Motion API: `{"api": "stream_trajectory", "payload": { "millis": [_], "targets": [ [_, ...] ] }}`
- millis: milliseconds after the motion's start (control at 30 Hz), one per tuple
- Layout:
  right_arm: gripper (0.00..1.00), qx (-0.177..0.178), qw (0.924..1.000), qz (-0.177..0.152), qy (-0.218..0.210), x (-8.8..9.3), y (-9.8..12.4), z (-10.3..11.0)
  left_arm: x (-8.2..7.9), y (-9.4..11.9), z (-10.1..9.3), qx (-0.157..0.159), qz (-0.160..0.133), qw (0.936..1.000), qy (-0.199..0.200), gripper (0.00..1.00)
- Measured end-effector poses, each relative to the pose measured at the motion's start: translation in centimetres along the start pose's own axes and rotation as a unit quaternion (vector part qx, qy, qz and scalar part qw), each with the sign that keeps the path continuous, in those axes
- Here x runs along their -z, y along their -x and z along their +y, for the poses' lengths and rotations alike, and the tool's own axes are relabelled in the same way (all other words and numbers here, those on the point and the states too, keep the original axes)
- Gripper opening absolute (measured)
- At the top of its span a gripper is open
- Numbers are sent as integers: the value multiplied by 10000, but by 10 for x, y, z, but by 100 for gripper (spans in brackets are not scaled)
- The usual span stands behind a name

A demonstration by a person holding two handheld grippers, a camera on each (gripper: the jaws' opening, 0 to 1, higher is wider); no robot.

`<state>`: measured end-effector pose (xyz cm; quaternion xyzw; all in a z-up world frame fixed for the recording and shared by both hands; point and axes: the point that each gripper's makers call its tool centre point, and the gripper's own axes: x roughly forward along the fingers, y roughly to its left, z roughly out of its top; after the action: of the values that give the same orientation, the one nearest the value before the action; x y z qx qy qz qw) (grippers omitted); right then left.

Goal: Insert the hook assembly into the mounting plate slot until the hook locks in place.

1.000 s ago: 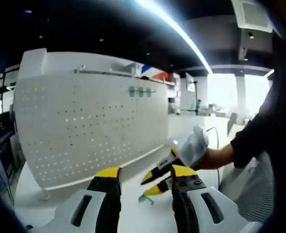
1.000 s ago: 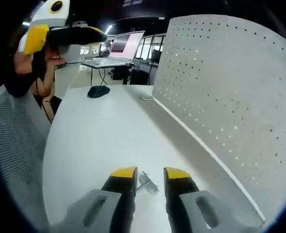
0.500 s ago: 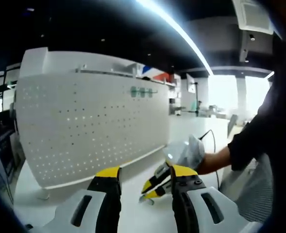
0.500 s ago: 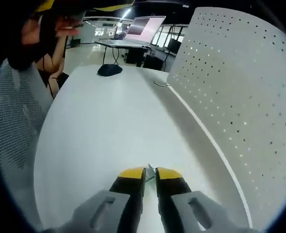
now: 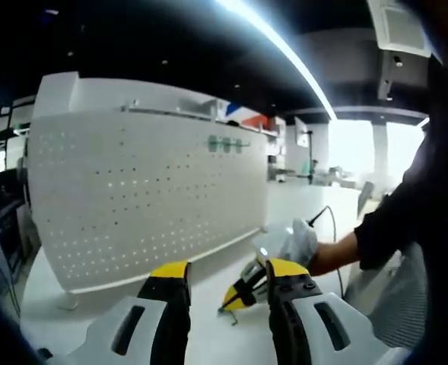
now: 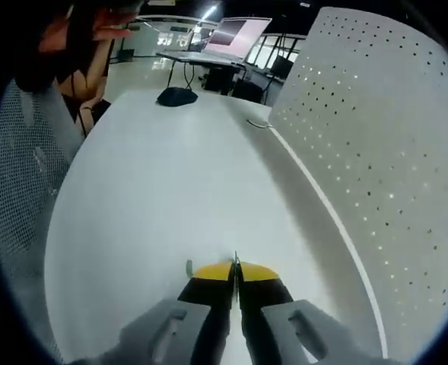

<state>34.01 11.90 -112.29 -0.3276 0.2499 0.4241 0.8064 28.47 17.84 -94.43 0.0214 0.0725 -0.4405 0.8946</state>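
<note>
Right gripper [image 6: 236, 271] jaws have closed on the one hook [image 6: 235, 261]; left gripper [image 5: 225, 280] jaws gape apart.

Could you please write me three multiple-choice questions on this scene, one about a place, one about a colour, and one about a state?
1. Where does the pegboard stand, seen from the right gripper view?
A. flat on the floor
B. upright on the white table, right of the jaws
C. hanging from the ceiling

2. What colour are the tips of the left gripper?
A. yellow
B. red
C. green

3. How is the right gripper?
A. wide open over nothing
B. lying on its side
C. shut on the hook

Answers:
1 B, the perforated white panel rises from the tabletop beside the jaws.
2 A, both tips are yellow over black.
3 C, the jaws meet with a thin metal piece showing between them.
</note>
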Motion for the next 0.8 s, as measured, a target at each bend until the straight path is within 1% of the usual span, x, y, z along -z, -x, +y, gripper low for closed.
{"api": "stream_trajectory", "payload": {
  "millis": [67,233,333,433,633,800],
  "targets": [
    [0,-18,10000,8,-50,0,0,0,0,0,0,5,8,10000,-1,40],
    [0,-17,9996,-153,-215,-9,6,-3,1,0,0,-1,21,10000,6,40],
    [0,26,9985,-340,-424,-17,12,-8,1,0,0,2,24,10000,8,40],
    [0,86,9969,-442,-650,-18,17,-14,1,0,-1,7,31,10000,-4,40],
    [0,232,9917,-751,-1014,-27,33,-29,1,0,-2,29,35,10000,-25,39],
    [0,377,9853,-1122,-1230,-44,53,-40,2,-1,-4,53,47,10000,-50,39]
  ]
}}
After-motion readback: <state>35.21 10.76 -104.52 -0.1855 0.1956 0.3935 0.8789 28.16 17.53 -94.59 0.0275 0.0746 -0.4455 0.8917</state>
